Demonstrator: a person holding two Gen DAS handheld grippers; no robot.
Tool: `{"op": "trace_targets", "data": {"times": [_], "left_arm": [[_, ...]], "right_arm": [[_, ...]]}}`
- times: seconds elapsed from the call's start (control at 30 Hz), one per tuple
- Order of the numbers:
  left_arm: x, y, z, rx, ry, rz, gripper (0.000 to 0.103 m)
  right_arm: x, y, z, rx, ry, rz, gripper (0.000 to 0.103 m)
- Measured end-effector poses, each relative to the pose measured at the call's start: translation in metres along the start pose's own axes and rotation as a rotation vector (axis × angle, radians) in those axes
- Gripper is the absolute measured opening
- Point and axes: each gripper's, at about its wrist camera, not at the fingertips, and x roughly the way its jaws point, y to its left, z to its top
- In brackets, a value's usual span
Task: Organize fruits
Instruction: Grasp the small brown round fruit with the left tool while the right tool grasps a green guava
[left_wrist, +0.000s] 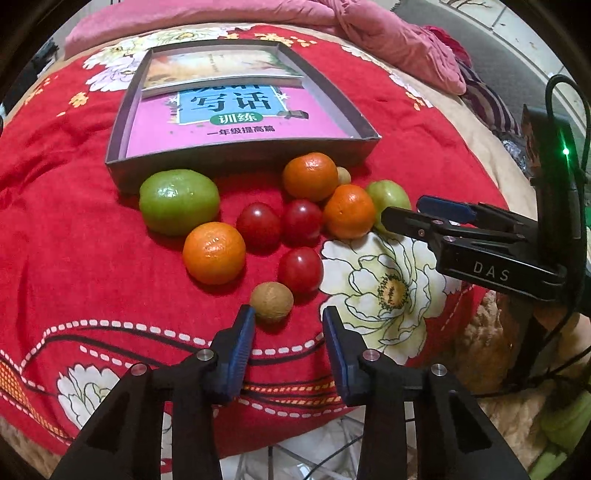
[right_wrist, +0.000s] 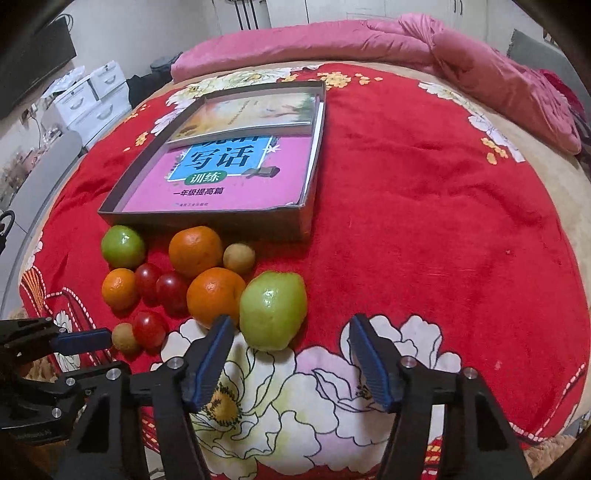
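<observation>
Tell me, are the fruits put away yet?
Not yet. Done: nothing, the box holds only books. In hand: nothing is gripped; the left gripper stands open by a small brown fruit, and the right gripper is open beside a green fruit. Left: all the fruits, like the oranges and red ones, lie on the blanket.

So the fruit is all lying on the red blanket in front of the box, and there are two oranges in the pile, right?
Not quite. There are three oranges, not two, as the left wrist view shows. The rest holds: the fruit lies on the red blanket in front of the box.
</observation>
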Motion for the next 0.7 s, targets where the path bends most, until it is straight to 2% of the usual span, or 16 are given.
{"op": "trace_targets", "data": {"times": [0.43, 0.7], "left_arm": [[0.01, 0.011, 0.006, -0.017, 0.014, 0.012, 0.032], [0.015, 0.01, 0.009, -0.013, 0.013, 0.014, 0.028]], "right_arm": [[0.013, -0.002, 0.007, 0.018, 0.029, 0.085, 0.04], [0.013, -0.001, 0.005, 0.013, 0.015, 0.092, 0.04]]}}
